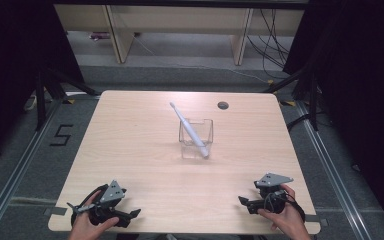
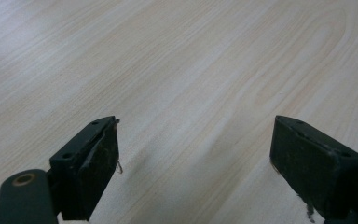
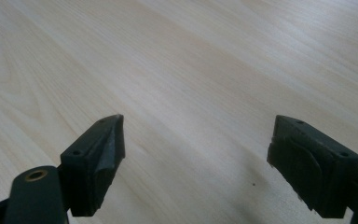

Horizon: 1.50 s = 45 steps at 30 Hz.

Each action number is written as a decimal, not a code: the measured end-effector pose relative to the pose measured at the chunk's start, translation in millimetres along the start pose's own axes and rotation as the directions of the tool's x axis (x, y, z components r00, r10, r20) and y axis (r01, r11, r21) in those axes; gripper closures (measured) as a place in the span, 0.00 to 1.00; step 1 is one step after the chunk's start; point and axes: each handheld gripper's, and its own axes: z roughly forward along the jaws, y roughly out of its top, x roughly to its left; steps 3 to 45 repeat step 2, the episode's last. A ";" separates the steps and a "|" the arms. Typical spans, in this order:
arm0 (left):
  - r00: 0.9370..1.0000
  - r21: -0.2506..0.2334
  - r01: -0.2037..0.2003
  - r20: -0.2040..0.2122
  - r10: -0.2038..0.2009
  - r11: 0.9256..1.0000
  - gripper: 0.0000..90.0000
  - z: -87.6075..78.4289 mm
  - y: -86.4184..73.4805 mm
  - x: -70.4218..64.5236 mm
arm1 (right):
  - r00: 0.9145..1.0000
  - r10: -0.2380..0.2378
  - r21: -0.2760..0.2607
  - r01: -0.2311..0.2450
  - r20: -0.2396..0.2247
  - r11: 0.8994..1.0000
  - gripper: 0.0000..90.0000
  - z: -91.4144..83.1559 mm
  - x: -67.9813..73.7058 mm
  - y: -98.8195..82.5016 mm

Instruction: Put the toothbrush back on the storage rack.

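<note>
A white toothbrush (image 1: 190,130) leans in a clear square cup (image 1: 196,137) at the middle of the wooden table (image 1: 130,150), its head pointing up and to the far left. My left gripper (image 1: 132,215) rests at the near left corner, held by a hand, jaws wide apart with nothing between them. In the left gripper view the left gripper (image 2: 196,140) frames bare wood. My right gripper (image 1: 243,202) sits at the near right corner, also open and empty. The right gripper (image 3: 198,135) frames bare wood in its own view too. Both grippers are far from the cup.
A round cable hole (image 1: 223,105) lies near the table's far edge, right of centre. Beyond the table stand wooden furniture legs (image 1: 120,40) and loose cables (image 1: 275,45) on the floor. Black stands flank both sides.
</note>
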 end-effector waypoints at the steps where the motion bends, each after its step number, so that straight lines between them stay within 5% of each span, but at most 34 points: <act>1: 1.000 0.000 0.000 -0.001 0.000 1.000 0.17 0.0 0.0 0.0 | 1.000 0.006 0.004 -0.006 0.000 1.000 0.21 -0.2 0.1 0.2; 45: 1.000 -0.001 0.001 -0.001 -0.001 1.000 0.17 0.0 0.1 -0.1 | 1.000 0.009 0.006 -0.009 0.000 1.000 0.21 0.0 0.1 -0.1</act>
